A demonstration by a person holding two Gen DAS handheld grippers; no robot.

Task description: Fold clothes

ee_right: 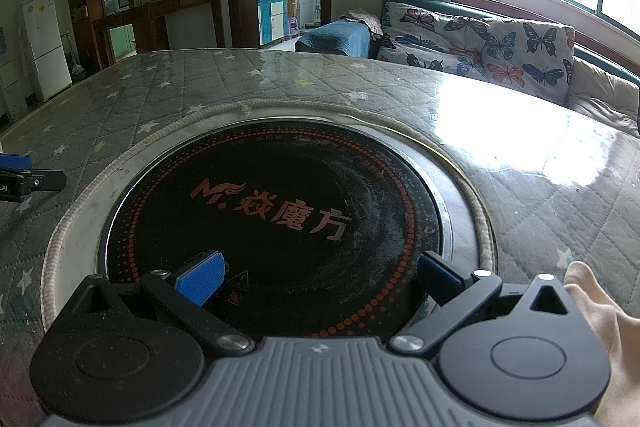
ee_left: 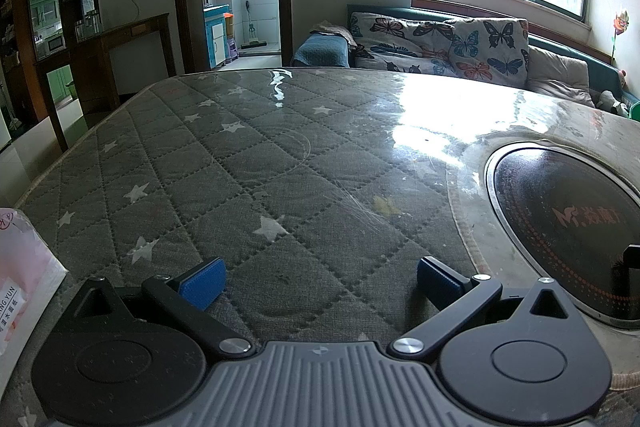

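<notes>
In the left wrist view my left gripper stands open, low over the grey star-quilted table cover, with nothing between its blue pads. My right gripper is open too, above the near edge of a round black induction hob set in the table. A beige piece of cloth lies at the lower right of the right wrist view, just right of the gripper body; most of it is out of frame. A blue finger of the left gripper shows at that view's far left.
The hob lies to the right of my left gripper. A pink and white packet lies at the table's left near corner. Glossy clear plastic covers the quilted cloth. Beyond the far edge stand a sofa with butterfly cushions, a doorway and wooden shelves.
</notes>
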